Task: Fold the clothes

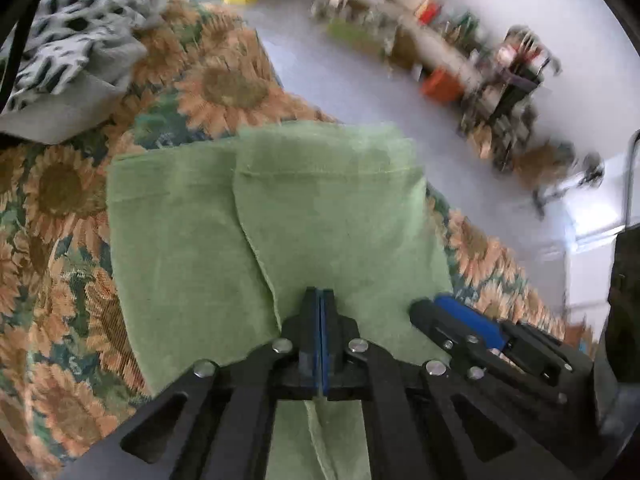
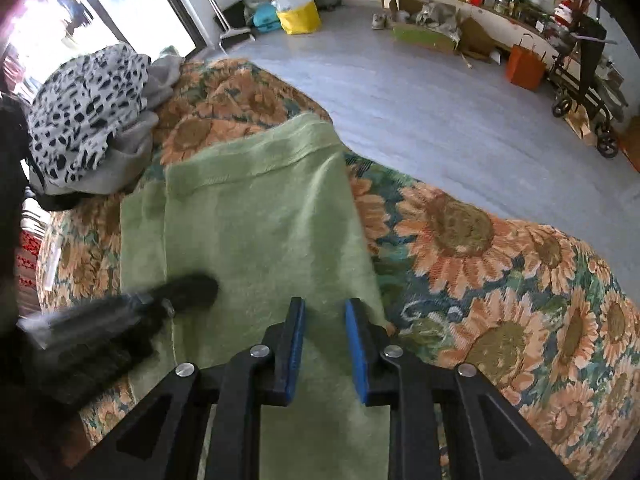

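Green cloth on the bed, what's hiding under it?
Under the green cloth you can see only the sunflower bedspread sticking out all around it. The cloth is folded over itself, so a lower green layer shows at its left. Anything else beneath is covered.

My bed [image 2: 460,232] has a sunflower-print cover. Green cloth [image 2: 260,232], folded in layers, lies flat on it, one side running along the bed's floor-side edge. At the far end of the bed sits a heap: spotted black-and-white fabric [image 2: 88,112] atop grey cloth [image 2: 132,148], apart from the green cloth. Rest of the cover is bare print.
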### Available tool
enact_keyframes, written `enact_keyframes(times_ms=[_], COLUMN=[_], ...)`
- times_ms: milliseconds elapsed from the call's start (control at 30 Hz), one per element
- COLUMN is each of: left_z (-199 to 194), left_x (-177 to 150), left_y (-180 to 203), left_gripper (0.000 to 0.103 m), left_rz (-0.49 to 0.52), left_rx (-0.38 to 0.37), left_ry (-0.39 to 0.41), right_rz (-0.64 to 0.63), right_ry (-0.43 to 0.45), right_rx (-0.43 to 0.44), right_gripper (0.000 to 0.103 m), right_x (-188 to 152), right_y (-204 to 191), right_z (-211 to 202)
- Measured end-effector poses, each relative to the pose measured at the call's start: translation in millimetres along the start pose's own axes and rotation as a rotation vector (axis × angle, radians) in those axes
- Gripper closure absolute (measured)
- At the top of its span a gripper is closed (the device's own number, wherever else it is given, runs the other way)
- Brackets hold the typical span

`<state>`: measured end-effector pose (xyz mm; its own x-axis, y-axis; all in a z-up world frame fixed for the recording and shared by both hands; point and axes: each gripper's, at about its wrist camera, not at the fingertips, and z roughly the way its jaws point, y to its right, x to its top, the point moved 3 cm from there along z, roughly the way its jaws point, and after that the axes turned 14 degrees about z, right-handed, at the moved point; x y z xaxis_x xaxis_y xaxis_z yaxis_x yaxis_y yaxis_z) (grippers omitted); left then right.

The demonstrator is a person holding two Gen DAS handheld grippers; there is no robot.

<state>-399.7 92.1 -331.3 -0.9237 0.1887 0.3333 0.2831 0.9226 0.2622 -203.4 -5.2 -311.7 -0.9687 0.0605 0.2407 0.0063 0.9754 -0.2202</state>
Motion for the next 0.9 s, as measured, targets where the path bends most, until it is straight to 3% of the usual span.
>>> enact_keyframes(times_ms=[167,233,367,467,533,633,767,900], left_z=[-11,-27,-13,7,5,-1,-14,-7], left_x=[-4,-8,-24,-37,-40,-42,-58,-80], left_y=[-3,14,41,35,25,24,40,48], left_gripper=[0.102,0.102,0.102,0.101,0.101,0.101,0.101,0.101], left_rz=[-0.065,-0.018,0.109,0.109,0.067,0.056,0.073,0.107], left_rx=[-0.058,-0.104,-0.098,-0.058,-0.088,-0.070,-0.137,-0.133], left_ry=[0.003,0.044,-0.018,-0.059,-0.050,-0.049,-0.052,-0.096], right_rz=[0.083,0.079,0.061,0.076,0.107,0.121,0.128,0.081], right_ry=[-0.001,-0.003,-0.027,-0.058,-0.053,-0.016,-0.014,-0.068], right_rx=[0.010,0.040,0.032,0.015,0.041,-0.012,0.052,0.050], right_gripper=[0.076,0.076,0.077,0.082,0.082,0.074,0.075,0.075], right_x=[-3,-9,-25,-32,-31,-32,-57,-87], right_y=[17,13,14,25,33,41,47,53], right_z=[-16,-24,-27,-19,-22,-35,-61,-60])
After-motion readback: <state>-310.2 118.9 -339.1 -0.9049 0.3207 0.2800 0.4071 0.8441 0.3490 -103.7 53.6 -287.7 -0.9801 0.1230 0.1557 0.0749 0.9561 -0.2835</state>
